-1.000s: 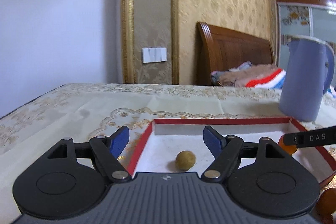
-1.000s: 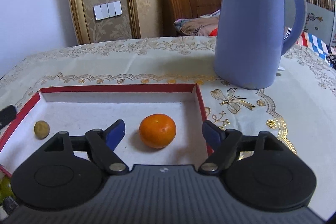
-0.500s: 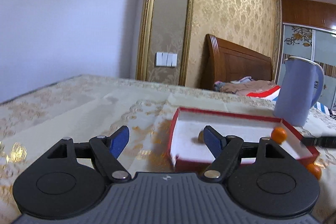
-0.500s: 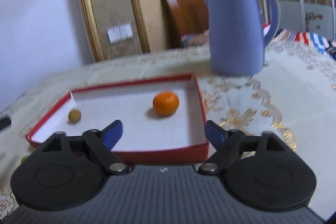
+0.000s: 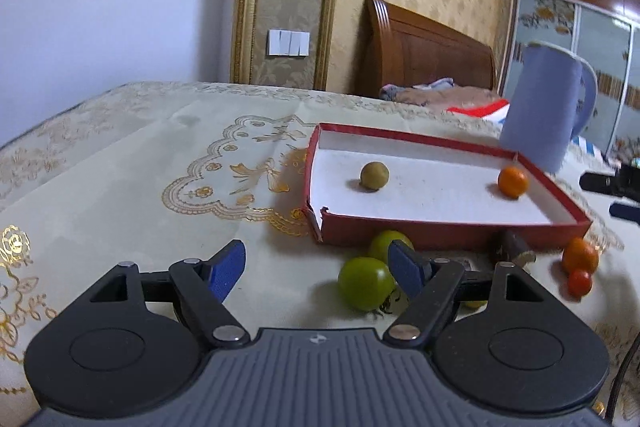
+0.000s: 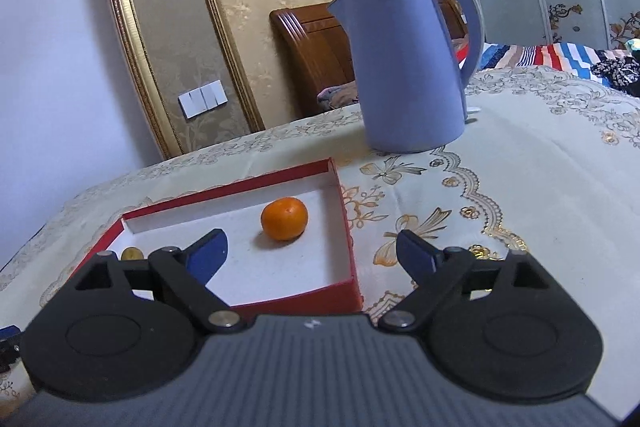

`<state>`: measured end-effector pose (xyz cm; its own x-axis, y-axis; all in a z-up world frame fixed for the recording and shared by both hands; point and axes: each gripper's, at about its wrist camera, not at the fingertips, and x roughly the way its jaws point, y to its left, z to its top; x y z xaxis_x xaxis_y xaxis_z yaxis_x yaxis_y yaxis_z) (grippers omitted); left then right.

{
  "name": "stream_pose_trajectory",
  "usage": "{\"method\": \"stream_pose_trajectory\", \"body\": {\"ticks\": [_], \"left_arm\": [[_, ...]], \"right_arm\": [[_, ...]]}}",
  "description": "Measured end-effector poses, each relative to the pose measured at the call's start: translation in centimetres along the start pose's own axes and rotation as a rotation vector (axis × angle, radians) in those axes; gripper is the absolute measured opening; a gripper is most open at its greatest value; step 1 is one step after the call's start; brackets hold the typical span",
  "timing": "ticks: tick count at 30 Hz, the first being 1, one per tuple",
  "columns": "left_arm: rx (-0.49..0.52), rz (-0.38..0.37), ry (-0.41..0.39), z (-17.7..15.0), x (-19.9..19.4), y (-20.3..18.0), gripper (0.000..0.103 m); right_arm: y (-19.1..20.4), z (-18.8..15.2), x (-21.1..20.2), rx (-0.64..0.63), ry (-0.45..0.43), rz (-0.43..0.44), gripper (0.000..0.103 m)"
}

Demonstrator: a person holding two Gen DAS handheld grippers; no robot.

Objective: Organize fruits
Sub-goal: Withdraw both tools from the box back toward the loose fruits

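Observation:
A red tray [image 5: 440, 231] with a white floor holds an olive-brown fruit [image 5: 374, 176] and an orange [image 5: 512, 181]. On the cloth in front of it lie a green fruit [image 5: 365, 283], a second green one [image 5: 382, 242], another orange [image 5: 580, 254] and a small red fruit [image 5: 579, 283]. My left gripper [image 5: 316, 267] hovers open, with the near green fruit just inside its right finger and untouched. My right gripper [image 6: 312, 255] is open and holds nothing, over the tray's [image 6: 312, 301] near right corner, short of the orange [image 6: 284, 213]. The olive fruit [image 6: 132, 253] peeks out behind its left finger.
A blue kettle [image 6: 408, 67] stands behind the tray's right corner. A dark, partly hidden object [image 5: 512, 247] lies by the tray's front wall. The embroidered tablecloth [image 5: 120, 187] stretches to the left. A wooden headboard [image 5: 424, 51] and bedding are beyond the table.
Both grippers have pulled back from the tray, so the fruits on the cloth in front of it now show. The right jaws have widened and the orange lies farther from them.

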<state>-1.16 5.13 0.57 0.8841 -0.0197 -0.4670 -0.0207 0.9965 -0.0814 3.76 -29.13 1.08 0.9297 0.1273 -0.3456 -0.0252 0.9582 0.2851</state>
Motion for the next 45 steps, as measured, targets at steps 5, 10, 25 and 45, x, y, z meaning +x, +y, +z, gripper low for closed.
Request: {"method": "stream_pose_trajectory", "body": {"ticks": [5,10,25,45], "left_arm": [[0.069,-0.037,0.050,-0.3,0.2,-0.8,0.078],[0.107,-0.015,0.113,-0.3,1.6,-1.3,0.078],[0.148,-0.032,0.161,-0.2,3.3,-1.7,0.078],[0.169,-0.093,0.153,-0.1,3.4,-2.3,0.049]], "right_arm": [[0.0,-0.1,-0.1,-0.002,-0.007,-0.002,0.094],[0.2,-0.2,-0.1,-0.010,-0.005,0.001,0.094],[0.2,-0.2,0.0,0.001,0.010,0.002,0.098],[0.3,-0.4,0.2,-0.003,0.021,-0.003,0.098]]}}
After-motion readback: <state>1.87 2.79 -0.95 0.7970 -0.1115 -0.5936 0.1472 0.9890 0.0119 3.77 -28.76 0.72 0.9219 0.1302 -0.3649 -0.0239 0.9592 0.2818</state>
